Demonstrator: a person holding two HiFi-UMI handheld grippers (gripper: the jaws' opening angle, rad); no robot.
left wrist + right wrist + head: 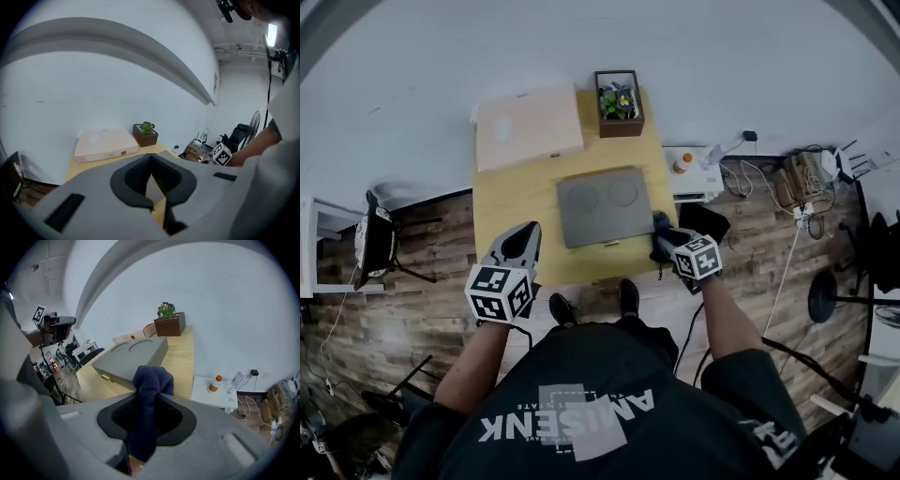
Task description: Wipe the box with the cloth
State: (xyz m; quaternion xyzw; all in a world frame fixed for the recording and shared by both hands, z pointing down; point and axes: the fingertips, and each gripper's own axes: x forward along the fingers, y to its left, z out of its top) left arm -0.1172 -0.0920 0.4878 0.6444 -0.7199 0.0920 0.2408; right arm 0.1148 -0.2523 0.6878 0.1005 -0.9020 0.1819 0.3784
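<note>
My left claw (523,239) hangs over the near left of the table (511,202), its jaws together on nothing. My right claw (664,234) is clamped on the dark blue cloth (151,378), right at the near right corner of the grey box (605,206), which lies flat mid-table. Only a small bunch of cloth pokes past my tips, so I judge a hard press could let bare claw scrape the lid, or drag the cloth out of my grip. Nothing pins the box. A sideways stroke may shove it left or far, toward the pale box (528,127) and the potted plant (619,103) at the far edge.
</note>
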